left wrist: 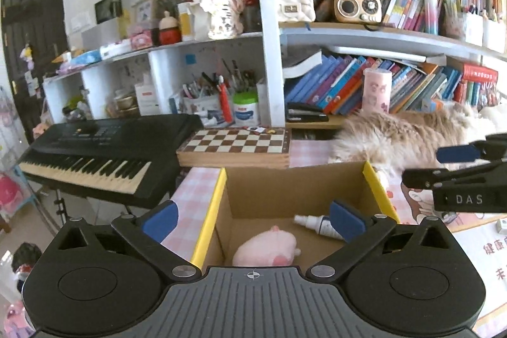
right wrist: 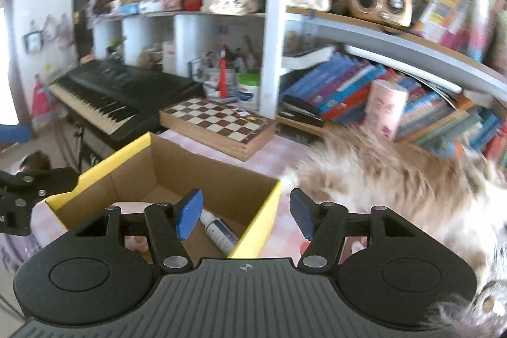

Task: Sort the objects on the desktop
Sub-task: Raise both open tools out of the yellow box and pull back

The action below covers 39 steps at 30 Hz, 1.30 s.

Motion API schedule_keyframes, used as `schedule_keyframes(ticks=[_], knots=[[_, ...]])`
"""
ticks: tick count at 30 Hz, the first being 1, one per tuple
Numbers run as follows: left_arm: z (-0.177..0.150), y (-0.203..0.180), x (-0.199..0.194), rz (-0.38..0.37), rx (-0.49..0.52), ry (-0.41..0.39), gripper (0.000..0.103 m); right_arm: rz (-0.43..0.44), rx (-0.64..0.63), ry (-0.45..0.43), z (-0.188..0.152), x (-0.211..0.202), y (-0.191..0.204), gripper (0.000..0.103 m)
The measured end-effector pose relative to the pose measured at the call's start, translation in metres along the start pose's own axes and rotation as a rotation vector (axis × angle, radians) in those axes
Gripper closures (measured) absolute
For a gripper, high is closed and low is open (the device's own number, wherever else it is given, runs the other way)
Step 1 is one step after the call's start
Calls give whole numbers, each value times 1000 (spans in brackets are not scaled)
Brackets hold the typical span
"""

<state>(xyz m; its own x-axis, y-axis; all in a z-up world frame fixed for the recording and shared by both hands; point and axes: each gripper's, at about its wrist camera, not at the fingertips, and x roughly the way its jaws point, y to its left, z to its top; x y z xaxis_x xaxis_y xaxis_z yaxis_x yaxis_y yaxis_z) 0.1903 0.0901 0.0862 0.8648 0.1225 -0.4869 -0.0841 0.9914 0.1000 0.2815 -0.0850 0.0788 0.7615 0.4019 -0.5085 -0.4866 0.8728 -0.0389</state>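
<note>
A lived-in home study: crammed bookshelves (left wrist: 396,78), an electronic keyboard (left wrist: 101,151), a chessboard (left wrist: 236,141).

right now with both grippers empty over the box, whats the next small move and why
Probably lift the left gripper clear of the cardboard box and look for another loose desk item. Its jaws stand wide and empty, the pink plush and white spray bottle already lie inside, and the right gripper is open too.
</note>
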Motion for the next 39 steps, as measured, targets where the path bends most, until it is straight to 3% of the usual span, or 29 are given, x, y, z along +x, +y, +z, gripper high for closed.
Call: schedule_keyframes(ticks=[12,24,39], knots=[[-42,14,-55,18,-63,-28,0,-117,80,-45,-51,-60,40,45],[-85,16,-93,12,-117,-14,0,-151,131,-43,-98,-109,79,38],[-127,18,-118,26,-143,42,0,-207,207,22,-145,-131,102,38]])
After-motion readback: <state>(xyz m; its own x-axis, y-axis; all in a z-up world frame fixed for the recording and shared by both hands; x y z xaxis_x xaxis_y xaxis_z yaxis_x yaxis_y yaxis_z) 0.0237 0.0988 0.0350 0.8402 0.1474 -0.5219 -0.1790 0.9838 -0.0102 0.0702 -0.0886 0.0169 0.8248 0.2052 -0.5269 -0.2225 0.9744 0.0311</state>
